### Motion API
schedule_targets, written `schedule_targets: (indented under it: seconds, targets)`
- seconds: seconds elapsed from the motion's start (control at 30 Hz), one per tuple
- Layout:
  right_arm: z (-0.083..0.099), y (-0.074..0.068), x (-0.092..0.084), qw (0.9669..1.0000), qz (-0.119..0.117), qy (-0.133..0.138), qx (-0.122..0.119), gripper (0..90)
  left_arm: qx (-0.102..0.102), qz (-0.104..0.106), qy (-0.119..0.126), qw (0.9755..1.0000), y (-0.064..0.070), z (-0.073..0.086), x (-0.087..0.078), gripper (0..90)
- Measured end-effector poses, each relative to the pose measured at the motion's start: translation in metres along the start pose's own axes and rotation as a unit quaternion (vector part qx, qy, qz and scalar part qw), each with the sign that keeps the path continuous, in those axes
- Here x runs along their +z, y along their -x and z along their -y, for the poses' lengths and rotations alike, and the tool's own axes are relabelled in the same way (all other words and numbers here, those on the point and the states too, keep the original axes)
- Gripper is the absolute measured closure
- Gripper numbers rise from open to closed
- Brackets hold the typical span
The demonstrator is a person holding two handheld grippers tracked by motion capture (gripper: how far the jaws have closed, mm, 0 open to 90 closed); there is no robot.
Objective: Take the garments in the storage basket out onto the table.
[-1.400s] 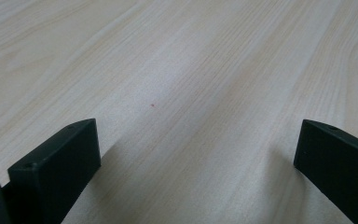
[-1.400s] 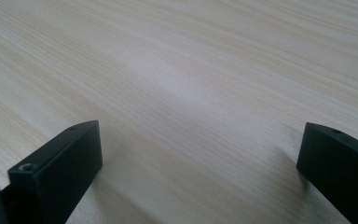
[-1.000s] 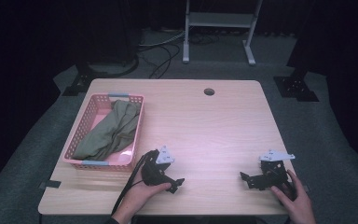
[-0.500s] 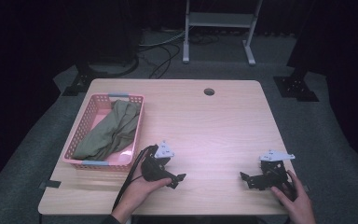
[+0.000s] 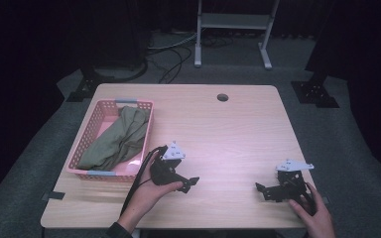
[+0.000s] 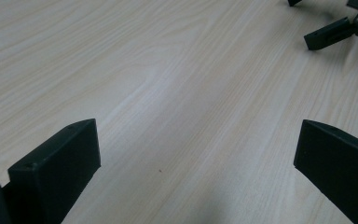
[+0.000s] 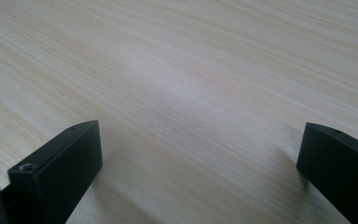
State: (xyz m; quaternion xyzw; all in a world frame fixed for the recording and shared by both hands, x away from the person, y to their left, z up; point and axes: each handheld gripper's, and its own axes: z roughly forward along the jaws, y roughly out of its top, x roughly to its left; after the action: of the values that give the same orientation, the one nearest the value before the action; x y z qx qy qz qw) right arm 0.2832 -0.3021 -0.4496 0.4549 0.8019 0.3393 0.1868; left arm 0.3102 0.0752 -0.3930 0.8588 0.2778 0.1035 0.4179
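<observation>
Plainly soft work ahead: olive-green cloth point(image 5: 119, 140), crumpled lengthwise inside the pink plastic basket point(image 5: 84, 142), filling most of it and rising near the far rim. Judged light, limp and quite unbreakable; likely to sag, stretch out and drag along the basket wall when lifted, perhaps catching on the perforated sides. Best taken at a raised fold or bunched ridge near the middle of the heap, pinching several layers at once rather than a single thin edge; a second hold farther along the cloth probably needed to keep it from trailing.

Left gripper point(image 5: 191, 182) held low over the wooden table point(image 5: 238, 129), just beside the basket's near corner on the side away from the cloth, pointing away from the basket. Jaws spread wide in the left gripper view point(image 6: 193, 163), nothing between them but bare wood grain, touching nothing that can be made out. Right gripper point(image 5: 260, 191) well apart from the basket, near the table's near edge, tips turned toward the basket. Jaws likewise spread wide in the right gripper view point(image 7: 198, 163), empty, only tabletop between them. Neither gripper yet at the cloth.
</observation>
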Motion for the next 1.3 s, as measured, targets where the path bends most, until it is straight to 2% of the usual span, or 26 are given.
schedule_targets:
  seconds: [0.47,1.03,1.3]
  targets:
    - [0.0,0.0,0.0,1.0,0.0,0.0,0.0,0.0,0.006,0.007,0.002,1.0,-0.008,-0.018,-0.008,0.0]
    - [0.0,0.0,0.0,1.0,0.0,0.0,0.0,0.0,0.0,0.006,0.002,1.0,-0.019,-0.038,-0.016,0.0]
    - [0.0,0.0,0.0,1.0,0.0,0.0,0.001,0.0,0.004,0.01,0.011,0.9999,-0.025,-0.05,-0.023,0.0]
